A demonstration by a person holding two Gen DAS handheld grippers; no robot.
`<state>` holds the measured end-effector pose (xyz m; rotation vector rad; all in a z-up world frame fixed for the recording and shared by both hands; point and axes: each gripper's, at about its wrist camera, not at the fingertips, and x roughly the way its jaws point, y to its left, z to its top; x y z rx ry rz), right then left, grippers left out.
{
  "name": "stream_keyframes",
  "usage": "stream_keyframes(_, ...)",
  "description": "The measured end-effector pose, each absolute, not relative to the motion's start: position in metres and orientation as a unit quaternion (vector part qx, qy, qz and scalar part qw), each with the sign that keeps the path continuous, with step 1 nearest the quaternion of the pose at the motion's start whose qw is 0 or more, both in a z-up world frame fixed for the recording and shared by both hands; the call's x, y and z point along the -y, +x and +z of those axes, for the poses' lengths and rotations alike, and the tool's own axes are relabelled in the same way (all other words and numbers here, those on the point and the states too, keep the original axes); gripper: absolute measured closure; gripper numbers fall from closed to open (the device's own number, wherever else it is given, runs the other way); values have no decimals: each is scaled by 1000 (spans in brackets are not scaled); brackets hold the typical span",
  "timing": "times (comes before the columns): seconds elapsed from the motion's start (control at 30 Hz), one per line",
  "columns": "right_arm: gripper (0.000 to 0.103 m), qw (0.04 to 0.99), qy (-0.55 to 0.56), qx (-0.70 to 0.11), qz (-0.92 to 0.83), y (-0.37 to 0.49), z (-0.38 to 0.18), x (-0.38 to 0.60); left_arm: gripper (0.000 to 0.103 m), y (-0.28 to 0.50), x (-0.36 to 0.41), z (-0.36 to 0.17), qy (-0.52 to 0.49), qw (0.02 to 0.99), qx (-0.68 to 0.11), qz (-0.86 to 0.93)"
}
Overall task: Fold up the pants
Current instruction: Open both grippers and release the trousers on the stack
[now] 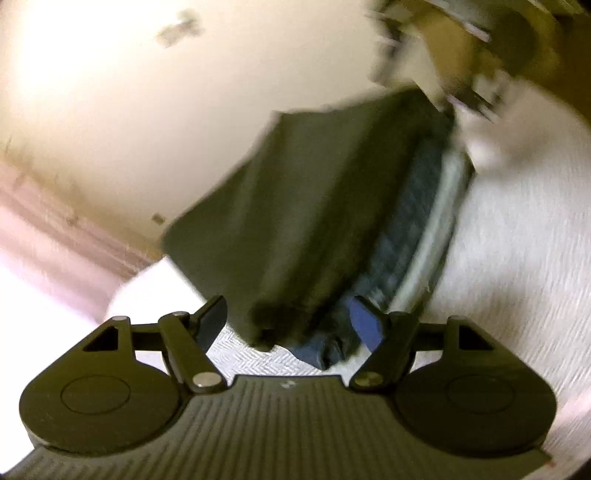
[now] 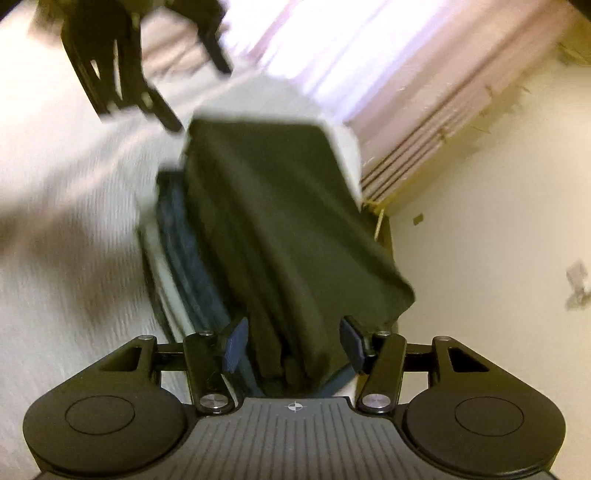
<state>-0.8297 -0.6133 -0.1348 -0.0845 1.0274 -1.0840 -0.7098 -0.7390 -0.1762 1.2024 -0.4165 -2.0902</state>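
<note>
On white textured bedcover [image 1: 517,258] — dark pants [image 1: 314,221]; both tools [image 1: 291,325] [image 2: 293,339] wide, empty.

Both views are smeared by motion. Ahead of the left gripper's [image 1: 293,325] fingers, the far end of the dark pants [image 1: 314,206] melts into a blurred jumble [image 1: 461,55] at the top right that cannot be identified. A smudged dark mark [image 1: 181,27] far ahead and to the left is unreadable. In the right wrist view, a black gripper [image 2: 122,66] far ahead and to the left of the right gripper's [image 2: 293,341] fingers is cut off by the top edge. The blue cloth [image 2: 184,240] beside the pants lies mostly hidden beneath them.
</note>
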Motion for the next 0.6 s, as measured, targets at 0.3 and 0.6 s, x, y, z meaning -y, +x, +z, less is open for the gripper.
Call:
stream_keyframes(0.3, 76, 751, 205, -314, -544, -895, -93, 730, 51, -730, 859, -116, 369, 399, -75, -836)
stream_keyframes(0.6, 78, 726, 302, -313, -533, -928, -161, 773, 65, -708, 945, -194, 405, 390, -203, -802)
